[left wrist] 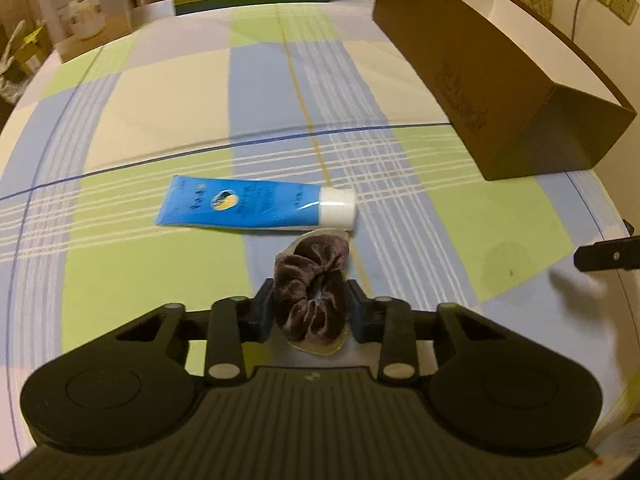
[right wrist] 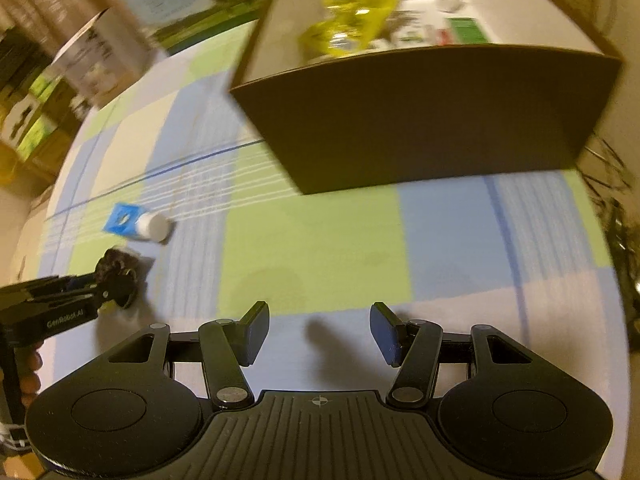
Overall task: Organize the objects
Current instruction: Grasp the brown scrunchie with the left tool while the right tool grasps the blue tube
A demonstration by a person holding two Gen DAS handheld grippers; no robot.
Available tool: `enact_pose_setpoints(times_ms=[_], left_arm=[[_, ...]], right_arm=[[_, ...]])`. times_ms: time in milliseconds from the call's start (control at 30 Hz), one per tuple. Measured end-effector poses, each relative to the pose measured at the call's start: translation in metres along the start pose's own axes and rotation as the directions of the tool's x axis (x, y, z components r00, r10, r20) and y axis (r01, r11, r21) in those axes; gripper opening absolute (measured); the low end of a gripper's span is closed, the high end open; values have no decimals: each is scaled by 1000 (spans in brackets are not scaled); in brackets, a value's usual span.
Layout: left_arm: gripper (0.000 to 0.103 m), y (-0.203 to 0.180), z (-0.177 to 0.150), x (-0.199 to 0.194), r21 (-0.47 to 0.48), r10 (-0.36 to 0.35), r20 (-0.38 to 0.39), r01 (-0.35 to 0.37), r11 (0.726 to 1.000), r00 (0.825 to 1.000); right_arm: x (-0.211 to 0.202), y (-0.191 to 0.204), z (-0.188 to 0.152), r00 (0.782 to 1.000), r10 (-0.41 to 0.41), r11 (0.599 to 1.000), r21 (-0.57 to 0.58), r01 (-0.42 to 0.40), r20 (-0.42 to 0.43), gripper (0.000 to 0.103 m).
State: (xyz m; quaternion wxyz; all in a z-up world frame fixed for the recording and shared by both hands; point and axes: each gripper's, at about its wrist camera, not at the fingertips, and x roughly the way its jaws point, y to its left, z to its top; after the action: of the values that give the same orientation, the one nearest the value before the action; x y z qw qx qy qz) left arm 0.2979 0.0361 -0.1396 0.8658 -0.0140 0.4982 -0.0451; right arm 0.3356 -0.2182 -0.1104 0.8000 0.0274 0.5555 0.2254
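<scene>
Velvet brown scrunchie (left wrist: 310,292) sits pinched in the closed left gripper (left wrist: 310,304) for boxing; far right, brown cardboard box (left wrist: 500,92) waits; right gripper (right wrist: 318,332) half-open, empty.

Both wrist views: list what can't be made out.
- Brown box contents: hidden by its wall in the left view; motion-blurred in the right, only something yellow shows.
- Blue tube print: too small.
- Right gripper: cut off by the left view's edge.

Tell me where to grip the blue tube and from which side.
Grip the blue tube across its flat body near the white cap, coming from above; it lies flat on the checked cloth, narrow sides exposed. The right gripper is open and empty.
</scene>
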Motion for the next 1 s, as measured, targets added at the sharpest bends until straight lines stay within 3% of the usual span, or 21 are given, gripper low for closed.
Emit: enact_pose_setpoints(times_ms=[233, 567, 1000], left_arm=[[27, 39, -17, -17, -131, 69, -9, -70, 989, 998], [28, 98, -37, -33, -330, 131, -38, -136, 934, 991], [29, 105, -32, -28, -354, 135, -58, -146, 924, 989]], right_arm=[[22, 48, 6, 996, 92, 981, -170, -93, -13, 53], [70, 117, 27, 985, 170, 894, -418, -159, -12, 53], [133, 166, 48, 984, 175, 794, -584, -169, -47, 53]])
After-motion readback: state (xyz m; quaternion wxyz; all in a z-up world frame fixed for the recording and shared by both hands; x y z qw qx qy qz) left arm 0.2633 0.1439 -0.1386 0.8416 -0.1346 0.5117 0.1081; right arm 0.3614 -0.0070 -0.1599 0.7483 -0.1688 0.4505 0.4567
